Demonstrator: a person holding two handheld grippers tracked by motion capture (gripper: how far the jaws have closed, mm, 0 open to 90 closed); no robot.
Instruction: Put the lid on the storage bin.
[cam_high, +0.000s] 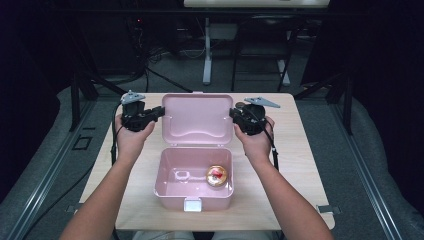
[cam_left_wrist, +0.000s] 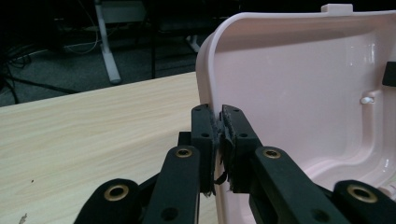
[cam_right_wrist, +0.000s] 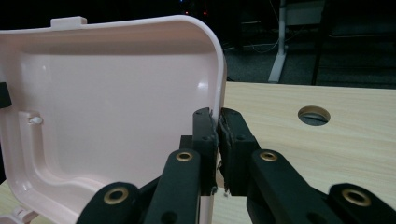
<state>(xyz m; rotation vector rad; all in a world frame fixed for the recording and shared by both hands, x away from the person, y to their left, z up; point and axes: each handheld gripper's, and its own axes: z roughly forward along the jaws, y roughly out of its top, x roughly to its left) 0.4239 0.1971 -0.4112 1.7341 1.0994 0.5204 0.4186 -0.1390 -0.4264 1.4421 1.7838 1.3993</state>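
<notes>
High view: our pink box (cam_high: 194, 192) sits open on the table (cam_high: 300, 150), with a small round thing (cam_high: 217, 175) inside.
Lid: the lid (cam_high: 197, 120) stands up behind the box.
Left gripper: our left gripper (cam_left_wrist: 218, 140) pinches the lid's left edge.
Right gripper: our right gripper (cam_right_wrist: 217, 140) pinches the lid's right edge.
Done: we think both sides are grabbed now.
Left to do: we guess we swing the lid down and snap it shut.
</notes>
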